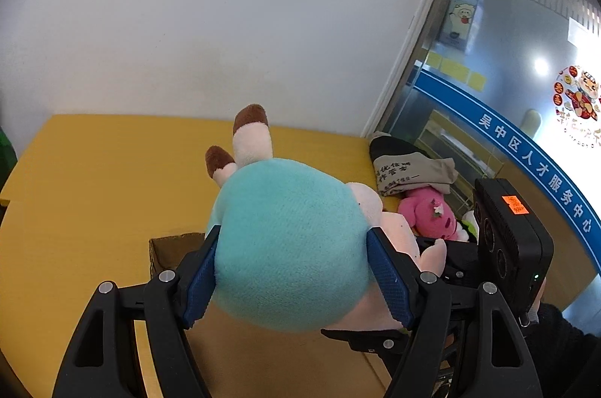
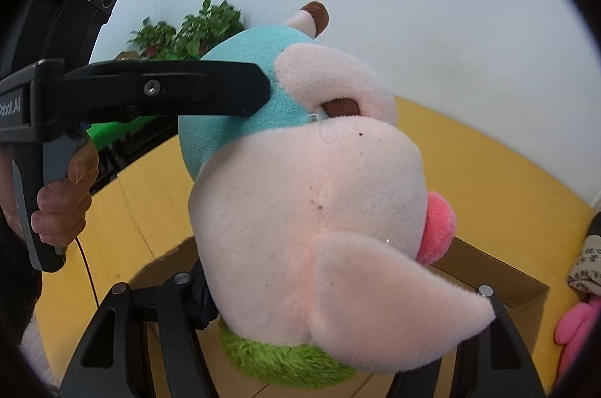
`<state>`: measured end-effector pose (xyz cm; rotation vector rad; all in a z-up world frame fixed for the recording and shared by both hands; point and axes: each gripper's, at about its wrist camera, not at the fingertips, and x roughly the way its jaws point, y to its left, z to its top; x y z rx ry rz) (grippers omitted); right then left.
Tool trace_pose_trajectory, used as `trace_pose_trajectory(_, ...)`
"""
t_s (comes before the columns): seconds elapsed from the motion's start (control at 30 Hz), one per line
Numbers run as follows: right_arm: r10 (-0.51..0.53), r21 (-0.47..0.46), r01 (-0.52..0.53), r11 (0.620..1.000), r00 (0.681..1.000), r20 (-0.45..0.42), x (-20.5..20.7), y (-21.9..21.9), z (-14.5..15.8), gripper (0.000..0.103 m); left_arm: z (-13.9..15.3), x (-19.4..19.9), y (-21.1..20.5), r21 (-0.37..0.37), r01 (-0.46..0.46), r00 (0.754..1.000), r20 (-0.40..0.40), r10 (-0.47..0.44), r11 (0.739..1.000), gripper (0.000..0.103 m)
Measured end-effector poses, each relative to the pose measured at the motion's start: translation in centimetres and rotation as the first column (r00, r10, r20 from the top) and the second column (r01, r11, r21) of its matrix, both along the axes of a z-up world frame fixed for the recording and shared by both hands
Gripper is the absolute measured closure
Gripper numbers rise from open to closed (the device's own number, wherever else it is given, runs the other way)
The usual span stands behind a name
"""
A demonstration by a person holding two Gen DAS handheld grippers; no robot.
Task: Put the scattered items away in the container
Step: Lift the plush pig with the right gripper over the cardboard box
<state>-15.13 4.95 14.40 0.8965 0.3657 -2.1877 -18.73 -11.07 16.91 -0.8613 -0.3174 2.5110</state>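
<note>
Above cardboard box [image 1: 172, 247], mostly hidden, both grippers, left [image 1: 293, 279] & right [image 2: 300, 300], pinch plush pig [image 1: 289, 247]; right pads unseen.

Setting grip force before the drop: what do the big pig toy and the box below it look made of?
Pig plush toy: soft fuzzy fabric, likely stuffed; it bulges between the left tongs. Box: brown matte board, apparently cardboard, with thin raw edges.
</note>
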Motion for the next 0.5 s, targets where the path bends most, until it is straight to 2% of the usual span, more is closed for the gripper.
trace_pose_trajectory(0.17, 0.113, 0.055, -0.115, 0.992, 0.992, 0.052, -2.8, -0.9, -3.9, 0.037, -4.4, -1.4, -0.5, -0.004, -0.051, 0.996, 0.069, 0.051, 0.999, 0.025)
trace_pose_trajectory(0.33, 0.259, 0.095, -0.267, 0.959, 0.962, 0.081, -7.3, -0.7, -7.9, 0.037, -8.2, -2.6, -0.1, -0.045, -0.088, 0.986, 0.139, 0.093, 0.995, 0.026)
trace_pose_trajectory(0.5, 0.289, 0.136, -0.304, 0.943, 0.95, 0.12, -10.8, -1.5, -11.3, 0.037, -12.0, -3.9, 0.5, -0.108, -0.112, 0.965, 0.225, 0.135, 0.988, 0.026)
